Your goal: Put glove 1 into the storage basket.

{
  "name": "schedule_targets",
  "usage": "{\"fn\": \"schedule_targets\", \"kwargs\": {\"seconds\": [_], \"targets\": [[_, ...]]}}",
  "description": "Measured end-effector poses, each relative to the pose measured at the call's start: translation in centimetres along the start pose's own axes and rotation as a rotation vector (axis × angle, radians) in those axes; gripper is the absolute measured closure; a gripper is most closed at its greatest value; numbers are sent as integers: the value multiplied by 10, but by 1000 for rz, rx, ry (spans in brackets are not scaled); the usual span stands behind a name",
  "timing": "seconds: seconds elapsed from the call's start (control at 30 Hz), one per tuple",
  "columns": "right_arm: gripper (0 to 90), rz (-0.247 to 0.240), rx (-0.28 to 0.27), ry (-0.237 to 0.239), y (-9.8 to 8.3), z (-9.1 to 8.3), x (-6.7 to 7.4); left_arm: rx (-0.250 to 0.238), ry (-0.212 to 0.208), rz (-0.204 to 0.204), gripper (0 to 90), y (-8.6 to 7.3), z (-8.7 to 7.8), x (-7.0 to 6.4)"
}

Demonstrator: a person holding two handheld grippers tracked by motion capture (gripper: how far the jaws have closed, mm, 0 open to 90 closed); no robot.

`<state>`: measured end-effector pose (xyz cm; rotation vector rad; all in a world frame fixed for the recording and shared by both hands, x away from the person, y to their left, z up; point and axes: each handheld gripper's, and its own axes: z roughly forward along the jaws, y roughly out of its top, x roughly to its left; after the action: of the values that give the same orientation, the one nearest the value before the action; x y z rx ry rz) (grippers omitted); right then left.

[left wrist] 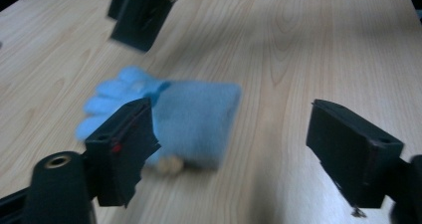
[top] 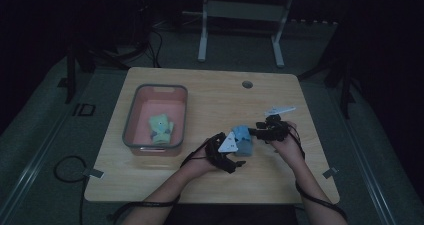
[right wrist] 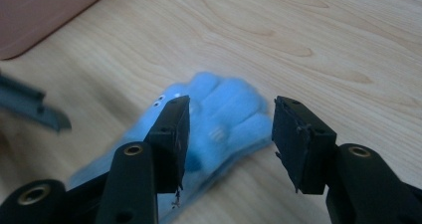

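Left gripper (left wrist: 231,152) spread | right gripper (right wrist: 231,134) spread | blue glove (right wrist: 219,122) flat, fingers toward right gripper.

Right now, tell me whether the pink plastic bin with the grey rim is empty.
Not empty: the pink plastic bin holds a small green and yellow soft glove.
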<state>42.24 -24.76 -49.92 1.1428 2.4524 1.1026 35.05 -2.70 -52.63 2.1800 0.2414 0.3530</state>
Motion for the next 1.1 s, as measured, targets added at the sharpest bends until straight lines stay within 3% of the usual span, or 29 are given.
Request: {"fn": "schedule_targets", "kwargs": {"seconds": [0.23, 0.33, 0.73, 0.87, 0.93, 1.1], "targets": [[454, 28, 26, 16, 4, 18, -4, 67, -16, 57, 364, 3, 24, 3], [429, 29, 40, 14, 2, 26, -5, 101, -14, 87, 383, 1, 33, 1], [362, 41, 88, -3, -11, 47, -6, 155, 14, 120, 470, -3, 42, 5], [362, 55, 85, -1, -15, 48, -5, 166, 26, 129, 514, -2, 43, 6], [367, 54, 77, -1, -16, 48, -5, 173, 33, 132, 577, -2, 43, 7], [470, 51, 87, 18, -14, 49, -3, 188, 35, 145, 676, 1, 43, 9]]}}
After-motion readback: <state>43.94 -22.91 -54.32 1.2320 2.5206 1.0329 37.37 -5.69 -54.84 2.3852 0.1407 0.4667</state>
